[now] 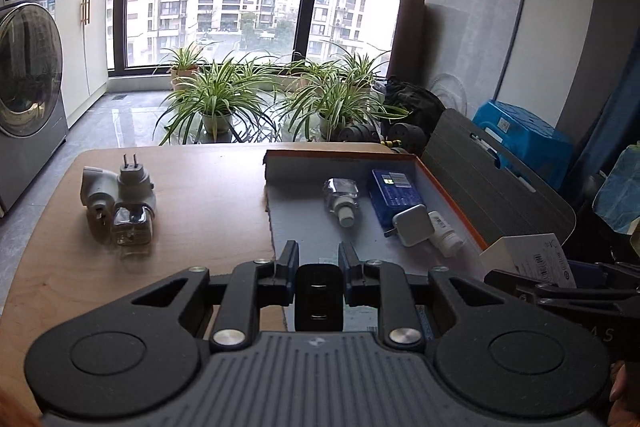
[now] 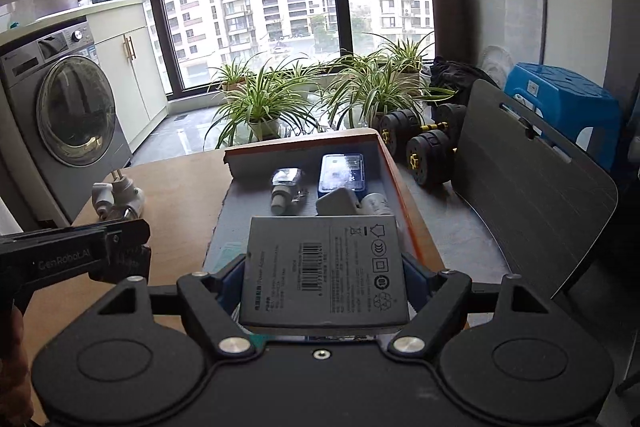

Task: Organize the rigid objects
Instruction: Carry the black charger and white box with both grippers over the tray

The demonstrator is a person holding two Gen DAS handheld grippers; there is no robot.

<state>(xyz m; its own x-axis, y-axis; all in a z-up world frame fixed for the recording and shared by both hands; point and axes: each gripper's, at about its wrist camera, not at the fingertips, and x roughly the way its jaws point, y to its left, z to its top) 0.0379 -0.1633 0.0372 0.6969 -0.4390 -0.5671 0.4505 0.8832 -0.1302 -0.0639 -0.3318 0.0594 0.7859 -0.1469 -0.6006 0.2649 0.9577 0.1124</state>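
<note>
My left gripper [image 1: 319, 259] is shut on a small black adapter [image 1: 319, 301], held above the near edge of an orange-rimmed shallow box [image 1: 448, 197]. In the box lie a glass bottle [image 1: 341, 197], a blue packet [image 1: 394, 195], a white charger [image 1: 412, 225] and a small white bottle [image 1: 444, 233]. My right gripper [image 2: 324, 263] is shut on a grey labelled carton [image 2: 326, 271], held over the near end of that same box [image 2: 400, 179]. White plug adapters [image 1: 120, 183] and another glass bottle [image 1: 132, 227] stand on the wooden table [image 1: 208, 203] at the left.
A dark chair back [image 2: 532, 187] stands close to the right of the table. Dumbbells [image 2: 424, 147] and a blue stool [image 2: 560, 99] are on the floor beyond it. Potted plants [image 1: 216, 99] line the window. A washing machine [image 1: 28, 75] is at the left.
</note>
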